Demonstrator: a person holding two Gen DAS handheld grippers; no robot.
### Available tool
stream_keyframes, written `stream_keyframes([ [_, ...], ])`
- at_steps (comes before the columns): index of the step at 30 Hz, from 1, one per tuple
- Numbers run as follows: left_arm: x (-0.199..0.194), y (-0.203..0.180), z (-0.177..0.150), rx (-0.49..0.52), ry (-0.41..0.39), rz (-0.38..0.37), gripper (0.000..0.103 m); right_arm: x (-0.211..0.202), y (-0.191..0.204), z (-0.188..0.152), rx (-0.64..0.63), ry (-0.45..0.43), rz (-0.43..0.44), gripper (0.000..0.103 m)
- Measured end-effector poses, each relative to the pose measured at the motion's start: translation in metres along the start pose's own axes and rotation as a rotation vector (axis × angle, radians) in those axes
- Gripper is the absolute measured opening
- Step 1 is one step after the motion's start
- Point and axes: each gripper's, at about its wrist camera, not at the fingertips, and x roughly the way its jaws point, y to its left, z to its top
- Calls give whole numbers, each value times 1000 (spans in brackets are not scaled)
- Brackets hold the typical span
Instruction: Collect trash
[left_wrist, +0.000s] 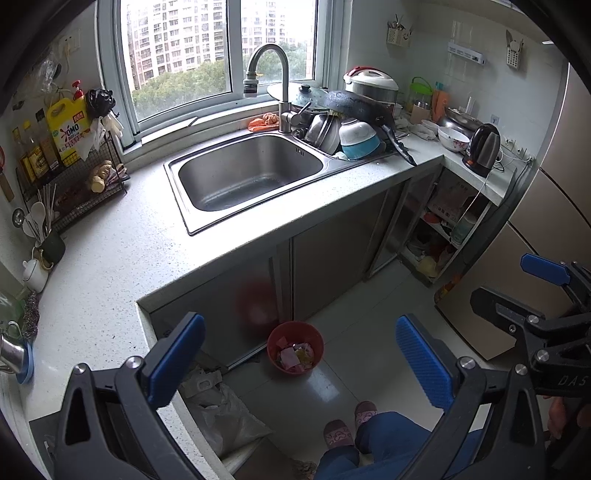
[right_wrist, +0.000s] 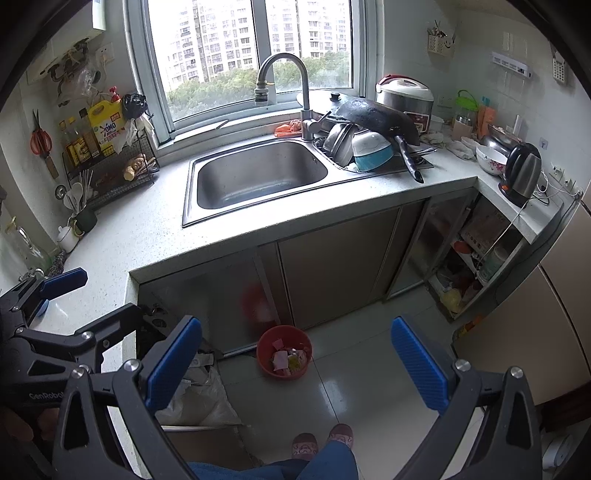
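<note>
Spread blue fingers (left_wrist: 177, 358) frame red bin (left_wrist: 295, 347) holding colourful scraps (left_wrist: 295, 356).

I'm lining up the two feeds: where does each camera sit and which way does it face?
Left wrist: on the left gripper, facing the steel sink; right gripper, slippered feet below.
Right wrist: on the right gripper, same heading; left gripper alongside.
Shared: sink, red trash bin on the floor.
</note>
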Motion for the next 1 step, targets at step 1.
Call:
stream_keyframes([
  [1,0,0,0,1,1,0,102,0,0,0,1,1,1,102],
])
